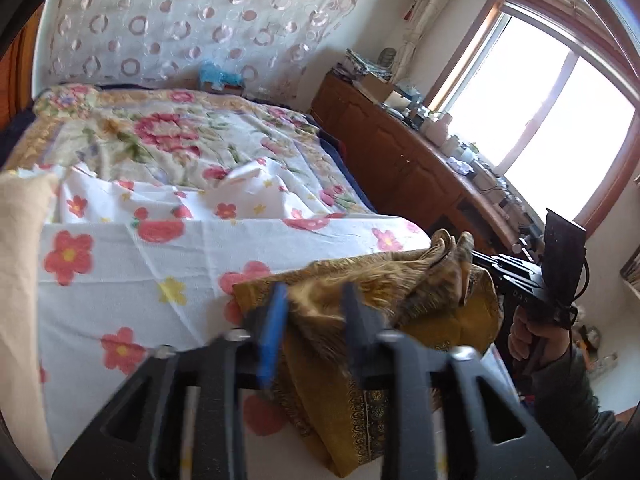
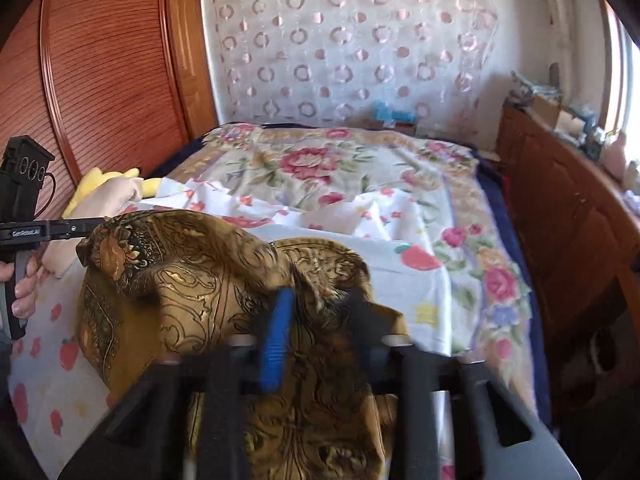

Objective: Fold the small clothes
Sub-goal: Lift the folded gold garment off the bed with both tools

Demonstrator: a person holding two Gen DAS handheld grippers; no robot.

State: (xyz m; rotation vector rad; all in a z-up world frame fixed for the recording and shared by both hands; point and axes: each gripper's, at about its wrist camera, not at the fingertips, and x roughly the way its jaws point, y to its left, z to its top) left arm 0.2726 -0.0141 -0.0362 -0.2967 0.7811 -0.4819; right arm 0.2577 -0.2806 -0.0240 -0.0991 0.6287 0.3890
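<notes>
At the left edge of the left wrist view lies a cream cloth (image 1: pixel 20 240). Next to it, a white flowered sheet (image 1: pixel 120 280) covers the bed. At lower centre is the left gripper (image 1: pixel 316 300), with the golden-brown patterned cloth (image 1: pixel 360 380) lying between its blue pad and black finger. The pads stand apart, and whether they press the fabric cannot be told through the blur. The cloth is bunched on the sheet's near edge, lower centre to right, one corner lifted. Further right, the right gripper (image 1: pixel 474 258), held by a hand (image 1: pixel 524 336), is pinched closed on that raised corner. Behind it, at upper right, a wooden cabinet (image 1: pixel 400 160) runs below a bright window (image 1: pixel 540 100).
</notes>
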